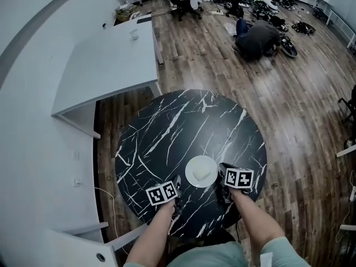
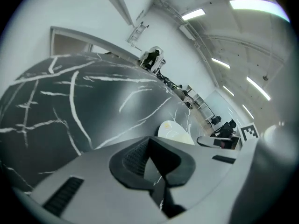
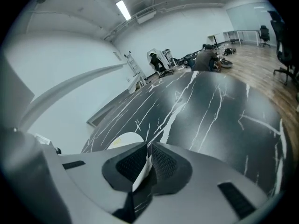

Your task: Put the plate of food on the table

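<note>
Near the edge of the round black desk (image 1: 167, 127), close to the person, the only print in sight is the black-and-white square markers on the two cubes: the left cube (image 1: 162, 193) and the right cube (image 1: 238, 177). They are blocky patterns, not letters. One such marker also shows at the far right of the left gripper view.

The plate (image 1: 201, 171) is round, plain white and shallow, with a pale yellowish lump of food (image 1: 203, 173) in its middle. It sits between the two tools, over the white-veined dark surface and face up. Being round, it has no long axis. It looks level with the desk, but I cannot tell whether its base bears on the surface.

The right tool (image 1: 222, 168) comes at the plate from the person's right. In the right gripper view its jaws are drawn almost together on a thin white sliver, the plate's rim, so it has hold of the plate (image 3: 122, 140) at that edge.

The left tool (image 1: 177, 181) lies just beside the plate's left side. In the left gripper view its jaws are closed against each other with nothing between them, and the plate (image 2: 174, 130) shows beyond them, to the right.

Bare forearms (image 1: 158, 232) lead back from both tools. Around the desk is a wooden floor (image 1: 289, 110).
</note>
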Motion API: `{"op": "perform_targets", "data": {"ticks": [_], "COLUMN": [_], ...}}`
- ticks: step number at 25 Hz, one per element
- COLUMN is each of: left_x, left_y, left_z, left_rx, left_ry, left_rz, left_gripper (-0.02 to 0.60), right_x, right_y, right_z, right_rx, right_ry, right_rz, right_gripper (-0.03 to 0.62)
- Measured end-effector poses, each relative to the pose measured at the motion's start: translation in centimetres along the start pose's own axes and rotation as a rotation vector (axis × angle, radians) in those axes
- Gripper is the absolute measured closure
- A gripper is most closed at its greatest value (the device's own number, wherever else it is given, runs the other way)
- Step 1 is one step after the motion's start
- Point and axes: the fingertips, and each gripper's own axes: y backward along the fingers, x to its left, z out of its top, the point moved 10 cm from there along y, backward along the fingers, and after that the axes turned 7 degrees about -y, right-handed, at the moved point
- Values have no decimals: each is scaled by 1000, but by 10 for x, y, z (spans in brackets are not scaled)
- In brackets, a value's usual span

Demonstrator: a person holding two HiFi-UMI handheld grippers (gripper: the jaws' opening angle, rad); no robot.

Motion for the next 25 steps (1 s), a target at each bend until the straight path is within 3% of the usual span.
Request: {"op": "perform_targets", "data": {"ticks": [5,9,17,25], "left_x": [11,-18,-90,-156], "left_y": [76,156,307,430], "left_z": [-16,-37,-120,-216], "left_rx": [-151,-319,-519,-649], "left_ry": [-155,-335,-526,-519], "left_rz": [75,109,138,238], "left_gripper": [575,575,575,575], "right_x": [24,82,187,242], "right_y": [47,91,216,346], "right_z": [-3,-33,-137,-217], "right_rx": [-117,-196,-324,-360], "right_ry": [257,454,675,818], "right_rz": [4,126,345,519], "right_gripper": [562,573,585,585]}}
